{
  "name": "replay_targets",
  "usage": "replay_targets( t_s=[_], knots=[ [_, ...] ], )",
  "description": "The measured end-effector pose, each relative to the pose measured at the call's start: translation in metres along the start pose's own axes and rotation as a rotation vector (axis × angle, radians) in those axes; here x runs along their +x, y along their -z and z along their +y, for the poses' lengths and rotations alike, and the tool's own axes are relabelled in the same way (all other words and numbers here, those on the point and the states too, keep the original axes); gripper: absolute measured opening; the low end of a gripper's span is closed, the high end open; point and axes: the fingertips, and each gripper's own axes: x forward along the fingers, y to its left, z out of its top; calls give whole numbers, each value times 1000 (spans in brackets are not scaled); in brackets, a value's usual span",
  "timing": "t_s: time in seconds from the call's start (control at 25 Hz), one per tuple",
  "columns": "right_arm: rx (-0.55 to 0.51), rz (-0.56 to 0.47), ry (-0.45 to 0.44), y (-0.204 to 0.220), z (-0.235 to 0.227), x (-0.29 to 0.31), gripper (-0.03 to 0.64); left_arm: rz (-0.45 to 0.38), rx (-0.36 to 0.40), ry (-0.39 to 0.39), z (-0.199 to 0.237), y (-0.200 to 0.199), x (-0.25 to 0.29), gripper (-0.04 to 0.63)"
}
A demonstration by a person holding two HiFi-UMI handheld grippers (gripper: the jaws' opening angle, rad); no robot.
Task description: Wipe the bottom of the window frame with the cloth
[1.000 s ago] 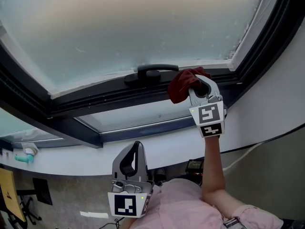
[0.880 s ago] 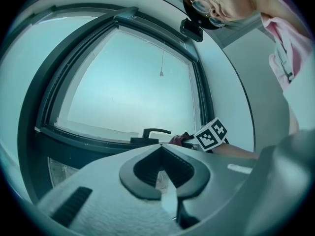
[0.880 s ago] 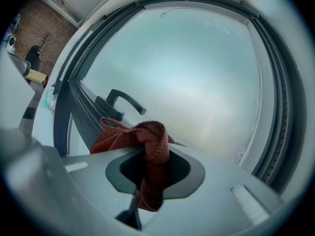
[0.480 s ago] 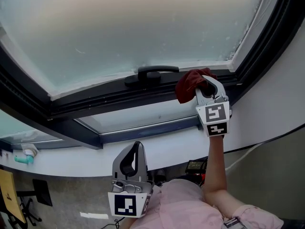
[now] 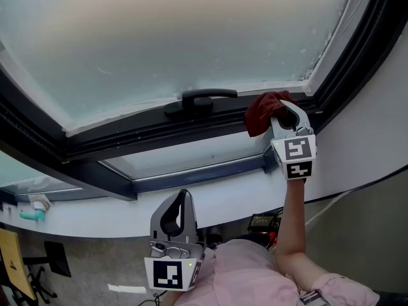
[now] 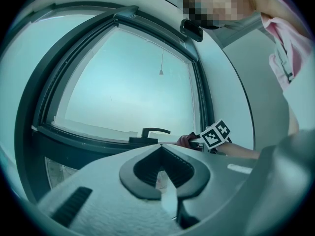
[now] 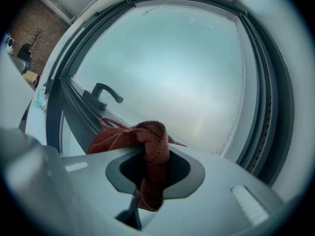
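A dark red cloth (image 5: 263,109) is bunched against the bottom bar of the dark window frame (image 5: 140,132), near its right corner. My right gripper (image 5: 282,115) is shut on the cloth and presses it to the frame just right of the black window handle (image 5: 201,99). In the right gripper view the cloth (image 7: 149,140) hangs pinched between the jaws of the gripper (image 7: 150,156), with the handle (image 7: 104,94) to the left. My left gripper (image 5: 176,210) hangs low below the sill, shut and empty; its tips (image 6: 161,147) point at the window.
A white curved sill (image 5: 217,196) runs below the frame, above a smaller lower pane (image 5: 185,155). A teal object (image 5: 32,212) lies at the sill's far left. A cable (image 5: 357,185) crosses the white wall at the right. The frame's right upright (image 5: 357,50) stands close to the cloth.
My right gripper has slid the cloth to the right along the bottom of the frame, away from the handle toward the right corner. The left gripper has stayed still.
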Motion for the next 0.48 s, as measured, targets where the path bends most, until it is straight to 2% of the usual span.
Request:
replay_targets(
  t_s=[0.48],
  knots=[
    [26,15,35,17,-32,-3,71,7,3,-3,-2,0,-1,-3]
  ],
)
